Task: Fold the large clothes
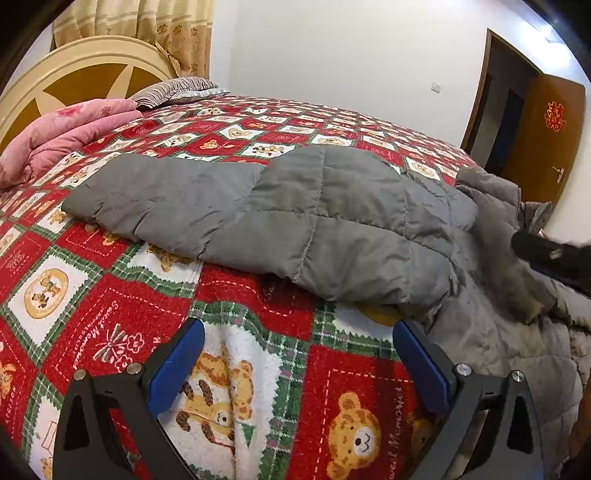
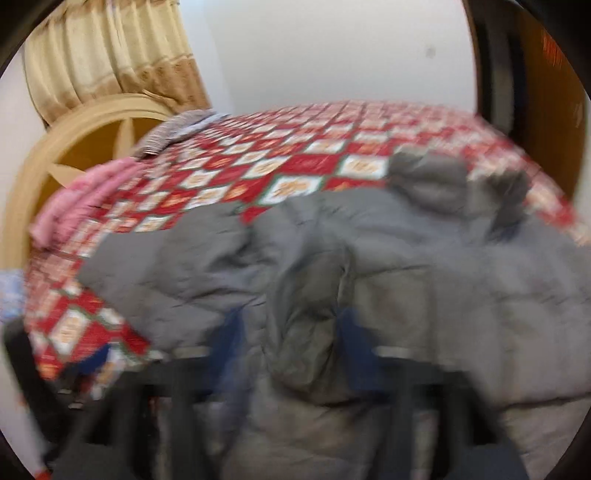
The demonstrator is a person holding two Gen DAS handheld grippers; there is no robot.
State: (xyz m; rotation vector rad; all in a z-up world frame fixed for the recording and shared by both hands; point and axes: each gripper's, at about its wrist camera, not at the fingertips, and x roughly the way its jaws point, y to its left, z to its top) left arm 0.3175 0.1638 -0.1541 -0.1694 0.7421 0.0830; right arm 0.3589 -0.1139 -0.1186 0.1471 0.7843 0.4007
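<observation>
A: Where's the coat vs the grippers?

B: Grey padded coat (image 1: pixel 295 221) lies across the bed (image 1: pixel 122 280), on the red teddy-bear blanket. Left gripper (image 1: pixel 299 354) sits just short of the coat's near edge, over bare blanket; its right finger (image 1: pixel 421 365) is just beside the hem, can't tell if touching. Right gripper (image 2: pixel 291 350) is over the coat's middle, w/ a bunched fold of fabric between its fingers.

A: Coat's look?

B: Quilted, puffy, stitched in squares. One sleeve stretched flat to the left, body rumpled and spilling over the bed edge on the right, w/ a fuzzy grey trim there. Bit of yellow peeks from under the hem.

A: Gripper states?

B: Left: jaws wide, nothing between them but blanket. Right: jaws well apart too, pic v. blurred; the pads don't look pressed on the fold, so not gripping as far as I can tell.

A: Pose?

B: Both tilt down toward the bed. In the left view a black bit of the right gripper pokes in at the right edge, by the fuzzy trim.

A: Other stuff?

B: Pink quilt (image 1: pixel 55 140) and striped pillow (image 1: pixel 173 88) by the headboard (image 1: pixel 74 70), well apart from the coat. Curtain (image 1: pixel 155 29) behind, brown door (image 1: pixel 546 129) at right.
</observation>
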